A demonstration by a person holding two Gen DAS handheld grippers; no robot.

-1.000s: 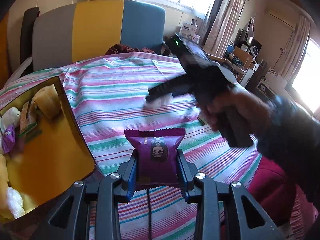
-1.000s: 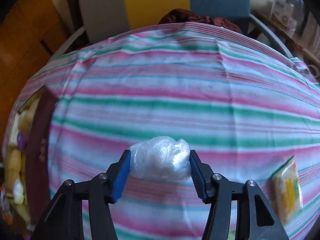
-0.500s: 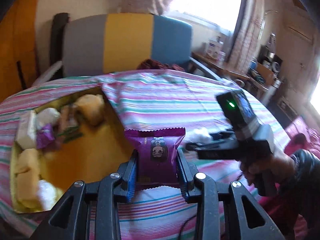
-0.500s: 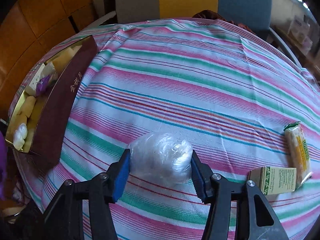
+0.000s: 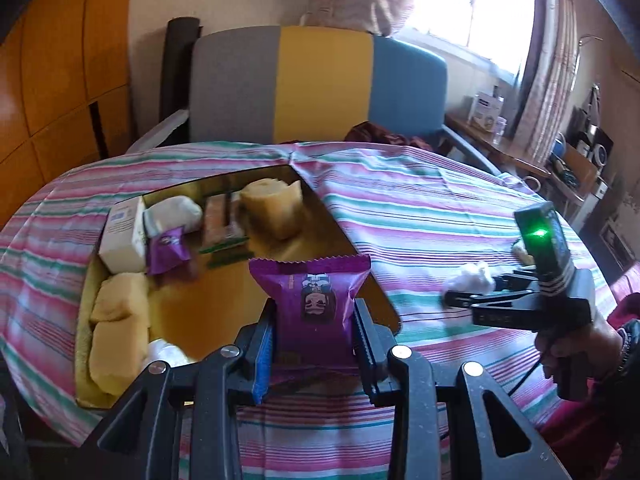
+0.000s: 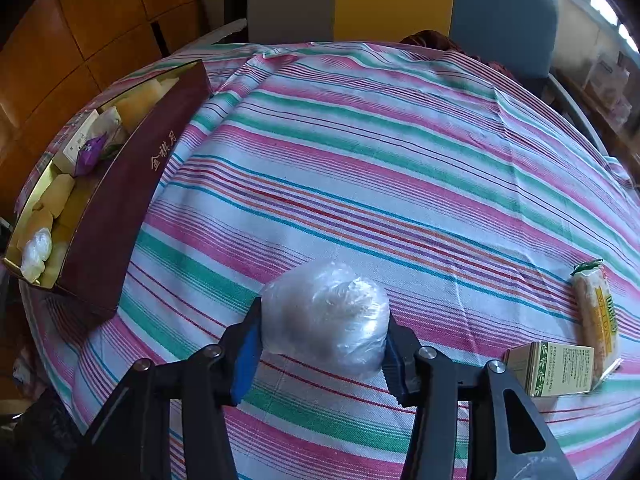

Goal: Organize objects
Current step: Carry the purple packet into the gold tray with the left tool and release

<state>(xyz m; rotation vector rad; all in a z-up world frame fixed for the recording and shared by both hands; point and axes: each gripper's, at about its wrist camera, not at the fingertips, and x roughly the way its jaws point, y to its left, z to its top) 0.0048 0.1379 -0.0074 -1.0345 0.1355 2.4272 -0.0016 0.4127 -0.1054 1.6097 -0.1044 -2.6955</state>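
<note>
- The left gripper (image 5: 314, 334) is clamped on a purple snack packet (image 5: 314, 300), its blue-lined pads pressing both long sides; the packet stands upright with a zigzag top edge and a small printed cartoon face (upside down in the left wrist view).
- The packet hangs over the near right edge of an open gold-lined box (image 5: 360, 256) at the left of the table.
- Inside the box lie yellow wrapped cakes (image 5: 116, 320), a white carton (image 5: 122, 240), a second purple packet (image 5: 168, 248) and a pale roll (image 5: 272, 208) at the far end.
- The right gripper (image 6: 324, 340) is closing on a clear-wrapped white ball (image 6: 326, 320), crinkled and glossy, which sits between the pads touching both, low over the striped tablecloth (image 6: 360, 160).
- To the right of it lie a small green-printed carton (image 6: 552, 368) and, just beside that, a yellow wafer pack (image 6: 594, 312).
- The box's maroon outer wall (image 6: 120, 208) (with gold characters) stands far left.
</note>
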